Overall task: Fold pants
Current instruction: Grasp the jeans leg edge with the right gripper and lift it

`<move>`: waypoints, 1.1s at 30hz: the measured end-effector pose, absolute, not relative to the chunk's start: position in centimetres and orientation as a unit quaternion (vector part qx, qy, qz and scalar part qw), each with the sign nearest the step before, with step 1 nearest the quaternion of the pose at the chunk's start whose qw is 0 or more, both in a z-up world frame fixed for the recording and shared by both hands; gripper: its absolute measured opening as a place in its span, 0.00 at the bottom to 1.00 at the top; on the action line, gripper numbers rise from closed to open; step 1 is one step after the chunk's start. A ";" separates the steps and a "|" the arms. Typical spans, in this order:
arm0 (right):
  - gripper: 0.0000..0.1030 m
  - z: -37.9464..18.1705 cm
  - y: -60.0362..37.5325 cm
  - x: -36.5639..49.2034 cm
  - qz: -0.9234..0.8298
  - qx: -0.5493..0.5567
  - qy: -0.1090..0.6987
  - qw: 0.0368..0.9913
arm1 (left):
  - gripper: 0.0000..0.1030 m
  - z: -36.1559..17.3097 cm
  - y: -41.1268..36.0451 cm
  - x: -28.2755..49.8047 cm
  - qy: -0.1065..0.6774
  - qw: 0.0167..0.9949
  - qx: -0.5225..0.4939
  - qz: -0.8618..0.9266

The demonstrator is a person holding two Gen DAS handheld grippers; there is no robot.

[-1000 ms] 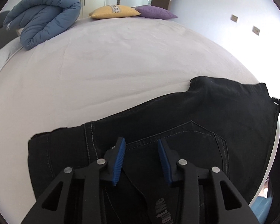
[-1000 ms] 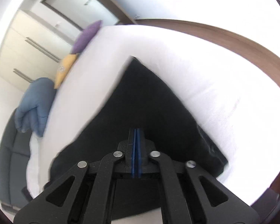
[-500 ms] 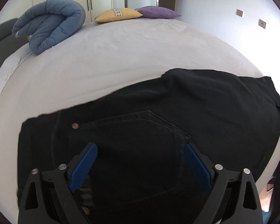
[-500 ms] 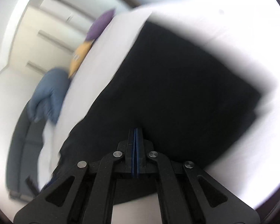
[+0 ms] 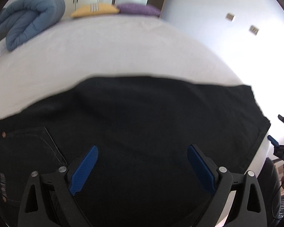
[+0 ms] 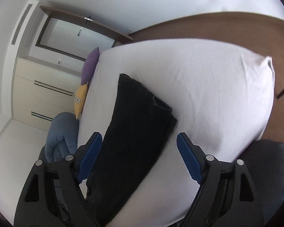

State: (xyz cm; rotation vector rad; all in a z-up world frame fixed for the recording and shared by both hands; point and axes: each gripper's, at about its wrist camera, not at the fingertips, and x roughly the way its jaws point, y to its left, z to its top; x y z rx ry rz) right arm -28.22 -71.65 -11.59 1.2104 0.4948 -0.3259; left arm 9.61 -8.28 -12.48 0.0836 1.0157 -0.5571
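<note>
Black pants (image 5: pixel 142 124) lie folded flat near the front edge of a white bed (image 5: pixel 113 53), with a back pocket at the left. My left gripper (image 5: pixel 143 162) is open and empty just above the pants. In the right wrist view the pants (image 6: pixel 136 128) form a long folded strip with the hems stacked at the far end. My right gripper (image 6: pixel 139 151) is open and empty above the strip's near end. The right gripper also shows at the right edge of the left wrist view (image 5: pixel 280 143).
A rolled blue duvet (image 5: pixel 28 19), a yellow cushion (image 5: pixel 94 11) and a purple cushion (image 5: pixel 138 9) lie at the bed's far end. Wardrobe drawers (image 6: pixel 39 90) and a door stand beyond. Brown floor (image 6: pixel 217 26) runs beside the bed. A dark chair (image 6: pixel 268 168) is at the lower right.
Both grippers have opened: the left widened from half open, the right went from shut to open, letting the pants go. The pants now lie folded on the bed.
</note>
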 end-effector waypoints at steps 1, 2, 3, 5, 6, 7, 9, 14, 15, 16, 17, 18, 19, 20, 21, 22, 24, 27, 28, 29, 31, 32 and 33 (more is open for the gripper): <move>0.77 -12.0 -69.7 -26.6 -0.150 0.569 0.232 0.774 | 0.93 -13.3 -8.3 9.8 0.493 0.830 0.039 -0.259; 0.77 -12.7 -67.8 -25.8 -0.148 0.576 0.232 0.770 | 0.93 -14.1 -7.9 9.9 0.502 0.824 0.036 -0.260; 0.75 -13.6 -67.1 -25.9 -0.146 0.582 0.232 0.766 | 0.93 -14.2 -7.8 9.6 0.494 0.827 0.042 -0.266; 0.74 -15.3 -65.7 -24.6 -0.146 0.595 0.227 0.757 | 0.93 -14.3 -8.2 9.1 0.492 0.827 0.065 -0.265; 0.73 -14.9 -63.4 -21.8 -0.143 0.601 0.221 0.755 | 0.93 -14.4 -8.2 9.0 0.494 0.826 0.067 -0.263; 0.70 -15.0 -62.9 -21.1 -0.140 0.608 0.214 0.752 | 0.94 -14.4 -8.2 9.1 0.498 0.824 0.066 -0.261; 0.63 -14.8 -60.1 -16.7 -0.135 0.623 0.200 0.744 | 0.95 -14.5 -8.1 9.2 0.502 0.822 0.060 -0.263; 0.49 -15.4 -59.5 -15.6 -0.127 0.662 0.160 0.721 | 0.97 -14.8 -8.6 9.9 0.504 0.821 0.060 -0.263; 0.44 -15.6 -58.9 -14.4 -0.127 0.665 0.154 0.720 | 0.97 -14.9 -8.8 10.3 0.504 0.821 0.057 -0.263; 0.35 -15.6 -58.8 -13.8 -0.125 0.666 0.151 0.720 | 0.97 -15.0 -8.7 10.3 0.503 0.821 0.055 -0.264; 0.29 -15.6 -58.9 -13.3 -0.124 0.664 0.153 0.721 | 0.97 -14.9 -8.6 10.2 0.502 0.822 0.055 -0.264; 0.21 -15.9 -58.8 -13.0 -0.124 0.663 0.158 0.721 | 0.97 -15.1 -8.3 10.3 0.501 0.823 0.055 -0.264; 0.11 -16.4 -58.5 -12.5 -0.127 0.664 0.162 0.719 | 0.97 -15.1 -8.3 10.3 0.500 0.823 0.055 -0.264; 0.09 -16.7 -58.4 -12.2 -0.131 0.664 0.164 0.717 | 0.97 -15.1 -8.3 10.3 0.500 0.823 0.053 -0.263; 0.08 -16.9 -58.2 -12.2 -0.134 0.664 0.164 0.717 | 0.97 -15.2 -8.3 10.3 0.500 0.823 0.052 -0.263; 0.06 -17.0 -58.1 -12.1 -0.139 0.664 0.163 0.717 | 0.97 -15.2 -8.0 10.3 0.500 0.824 0.051 -0.264; 0.05 -17.1 -57.7 -11.7 -0.148 0.658 0.166 0.719 | 0.97 -15.3 -7.8 10.2 0.499 0.824 0.049 -0.263; 0.04 -16.6 -57.3 -10.9 -0.167 0.638 0.179 0.730 | 0.97 -15.1 -7.2 10.4 0.497 0.826 0.045 -0.263; 0.04 -16.0 -57.0 -10.5 -0.176 0.622 0.188 0.740 | 0.97 -15.1 -7.2 10.5 0.496 0.826 0.044 -0.263; 0.04 -15.3 -56.6 -9.8 -0.185 0.601 0.198 0.752 | 0.97 -15.1 -7.1 10.5 0.495 0.827 0.044 -0.264; 0.04 -12.8 -55.2 -8.5 -0.190 0.546 0.222 0.785 | 0.97 -15.1 -6.8 10.5 0.494 0.827 0.038 -0.265; 0.04 -11.1 -54.4 -7.8 -0.188 0.514 0.233 0.804 | 0.97 -15.1 -6.8 10.5 0.494 0.828 0.036 -0.265; 0.04 -8.8 -52.3 -6.2 -0.181 0.449 0.256 0.837 | 0.97 -15.1 -6.8 10.6 0.493 0.828 0.033 -0.266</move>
